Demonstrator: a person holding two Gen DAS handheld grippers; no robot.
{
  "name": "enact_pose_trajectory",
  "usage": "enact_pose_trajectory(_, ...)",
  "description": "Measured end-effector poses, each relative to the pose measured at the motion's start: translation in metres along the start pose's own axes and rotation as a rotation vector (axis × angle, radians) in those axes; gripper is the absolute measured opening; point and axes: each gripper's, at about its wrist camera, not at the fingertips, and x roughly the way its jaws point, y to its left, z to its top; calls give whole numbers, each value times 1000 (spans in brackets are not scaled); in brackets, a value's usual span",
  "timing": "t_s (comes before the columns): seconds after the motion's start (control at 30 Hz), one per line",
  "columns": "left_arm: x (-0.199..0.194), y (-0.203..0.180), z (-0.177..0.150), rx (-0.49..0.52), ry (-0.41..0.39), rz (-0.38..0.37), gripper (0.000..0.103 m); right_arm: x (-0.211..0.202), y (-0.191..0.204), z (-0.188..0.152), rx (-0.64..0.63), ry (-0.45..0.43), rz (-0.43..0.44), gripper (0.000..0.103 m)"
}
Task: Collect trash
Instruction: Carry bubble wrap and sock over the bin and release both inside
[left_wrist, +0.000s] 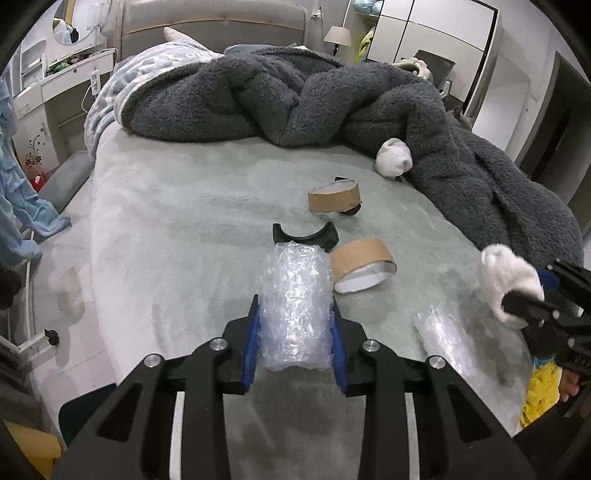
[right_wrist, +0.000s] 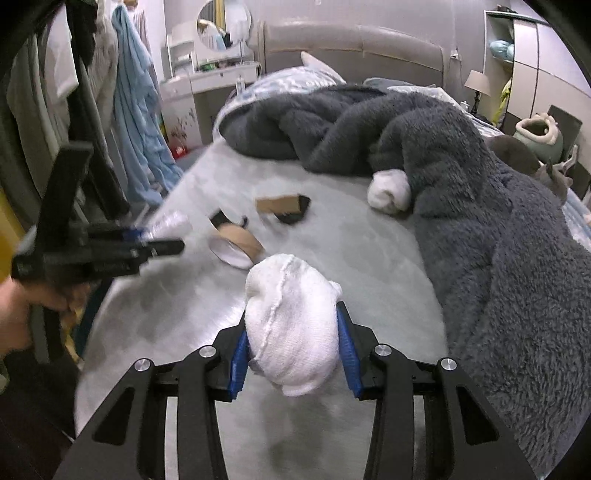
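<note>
Tongs: left (left_wrist: 295, 332) clamps bubble-wrap roll (left_wrist: 293, 306) lengthwise ahead; right (right_wrist: 293, 347) clamps white sock (right_wrist: 291, 325) likewise.

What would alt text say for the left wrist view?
The left tongs clamp a wad of bubble wrap above a pale grey bed. Beyond lie two cardboard tape rings, a heaped dark fleece blanket, and at right, the right tongs holding a white sock.

Clear bubble wrap (left_wrist: 293, 306), white sock (right_wrist: 291, 325), brown tape rolls (left_wrist: 362, 269), dark grey fleece blanket (left_wrist: 295, 99), pale grey-green bedsheet (left_wrist: 184, 221)
</note>
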Motion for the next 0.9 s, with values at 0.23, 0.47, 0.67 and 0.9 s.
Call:
enact_pose_trajectory(0.23,-23,4,-12,-1,-13,29,35,-7,9,8,88,-37,87,43)
enact_pose_trajectory(0.47,-47,18,-27,-31,-31,67,35,-13,31,23,97,-67,131,43)
enact_pose_trajectory(0.67,-55,38,-40,-64,-16,104,35,-11,48,35,99,-79,173,43)
enact_pose_trajectory(0.9,-56,68,-56,-102,23,144,35,0,71,47,85,-69,205,43)
